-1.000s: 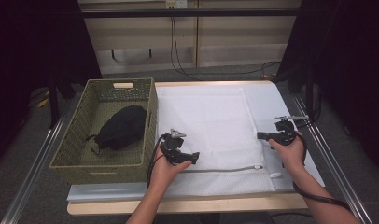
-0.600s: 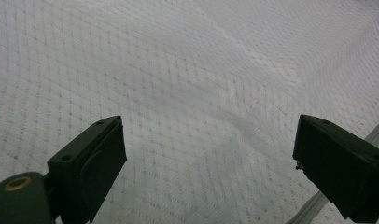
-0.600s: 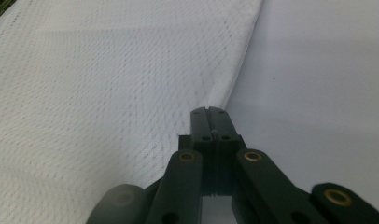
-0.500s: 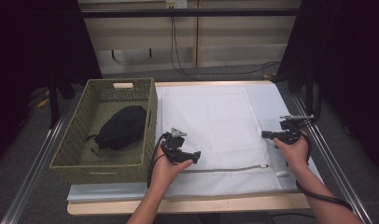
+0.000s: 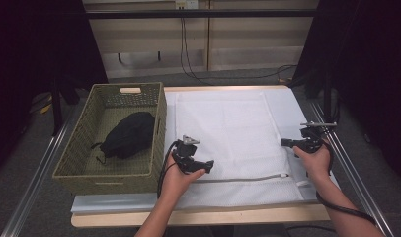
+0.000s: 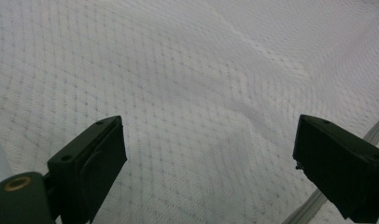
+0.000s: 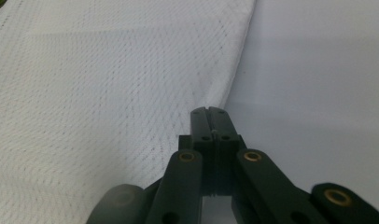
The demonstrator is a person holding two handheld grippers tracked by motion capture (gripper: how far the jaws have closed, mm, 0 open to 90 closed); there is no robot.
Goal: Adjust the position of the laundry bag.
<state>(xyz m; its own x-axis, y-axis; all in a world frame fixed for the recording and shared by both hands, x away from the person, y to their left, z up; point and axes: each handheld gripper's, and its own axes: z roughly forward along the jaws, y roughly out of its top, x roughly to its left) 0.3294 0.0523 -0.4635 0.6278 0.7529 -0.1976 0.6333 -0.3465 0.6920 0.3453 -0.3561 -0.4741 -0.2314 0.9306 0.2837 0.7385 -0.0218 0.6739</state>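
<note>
A white mesh bag (image 5: 228, 138) lies flat on the table (image 5: 198, 215), its zipper (image 5: 248, 178) running along the near edge, just right of a wicker basket (image 5: 80, 173) that holds a black cloth (image 5: 128, 134). The bag looks light, limp and thin; it should slide and wrinkle easily, so the firmer zipper seam or a corner seems the best place to pinch. The left gripper (image 6: 211, 172) hovers over the mesh near the zipper with its jaws spread wide, holding nothing. The right gripper (image 7: 209, 112) sits at the bag's right edge with its jaws pressed together; whether any fabric is caught between them I cannot tell. The high view shows the whole layout and both hands; the gripper views alone reveal the weave and how the jaws stand.
</note>
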